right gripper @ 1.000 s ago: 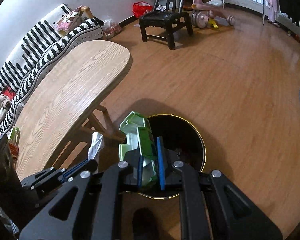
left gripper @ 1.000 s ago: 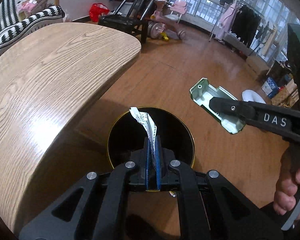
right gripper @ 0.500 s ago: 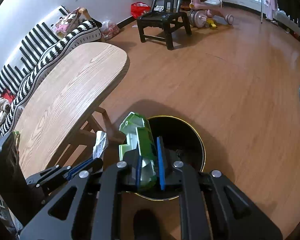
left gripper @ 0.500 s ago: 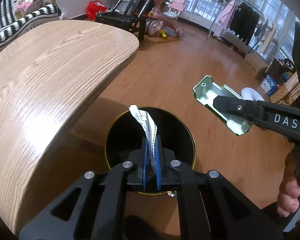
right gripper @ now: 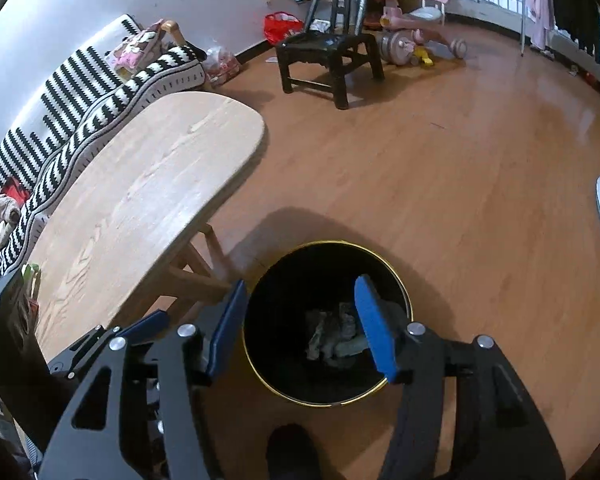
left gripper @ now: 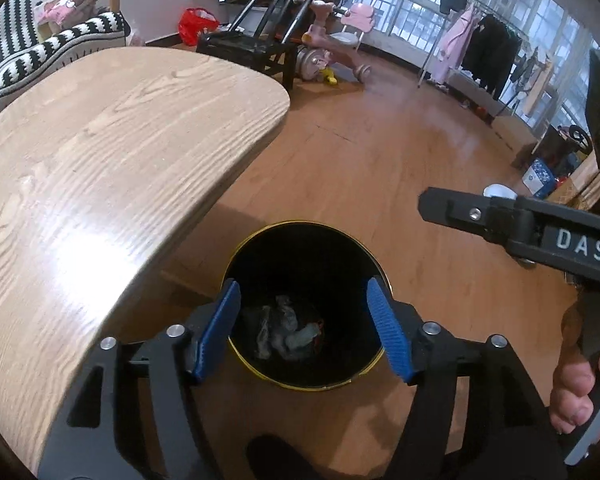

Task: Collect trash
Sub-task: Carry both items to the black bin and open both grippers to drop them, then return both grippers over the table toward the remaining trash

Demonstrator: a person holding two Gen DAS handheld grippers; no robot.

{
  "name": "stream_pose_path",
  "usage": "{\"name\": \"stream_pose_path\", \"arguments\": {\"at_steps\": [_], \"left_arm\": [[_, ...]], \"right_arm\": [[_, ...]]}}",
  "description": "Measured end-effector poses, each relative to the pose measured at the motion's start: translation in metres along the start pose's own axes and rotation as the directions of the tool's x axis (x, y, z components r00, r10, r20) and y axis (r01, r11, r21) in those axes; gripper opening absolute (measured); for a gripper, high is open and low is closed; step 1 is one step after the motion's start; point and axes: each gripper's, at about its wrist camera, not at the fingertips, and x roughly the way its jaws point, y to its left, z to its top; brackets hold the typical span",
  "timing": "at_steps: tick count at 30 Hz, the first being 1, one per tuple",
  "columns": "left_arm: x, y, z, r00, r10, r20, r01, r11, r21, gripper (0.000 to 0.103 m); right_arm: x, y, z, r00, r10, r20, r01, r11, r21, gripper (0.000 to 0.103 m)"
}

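Your left gripper [left gripper: 304, 328] and right gripper [right gripper: 296, 324] both hang spread wide and empty over the bin [left gripper: 300, 252]; the trash [left gripper: 288, 330] lies at its bottom; lift straight up, clear of the rim.

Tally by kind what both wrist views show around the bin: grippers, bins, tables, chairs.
Black hand-held gripper with blue pads, open: 2 (left, right)
Round black trash bin with gold rim: 1
Oval light-wood table: 1
Black wooden chair: 1
Total: 5
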Motion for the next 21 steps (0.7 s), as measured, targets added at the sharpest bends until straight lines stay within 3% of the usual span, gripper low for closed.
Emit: {"name": "stream_pose_path", "arguments": {"at_steps": [6,11,17,21], "left_arm": [[-0.05,0.021,-0.008,0.996,0.049,0.073,-0.049,0.999,-0.01,0.087],[-0.113,0.069,-0.024,0.98,0.136,0.142,-0.124,0.988,-0.094,0.091],[-0.198,0.151,-0.059,0.932,0.308,0.19,-0.257,0.933,-0.25,0.091],[-0.253,0.205,-0.097,0.881,0.434,0.186,-0.357,0.87,-0.34,0.091]], "right_arm": [[-0.009,0.043,0.003,0.998,0.049,0.027,-0.047,0.996,-0.082,0.056],[-0.016,0.106,-0.001,0.991,0.132,0.038,-0.123,0.975,-0.187,0.059],[-0.02,0.207,-0.019,0.965,0.262,0.008,-0.246,0.917,-0.314,0.061],[-0.018,0.277,-0.034,0.942,0.332,-0.045,-0.323,0.867,-0.378,0.061]]}}
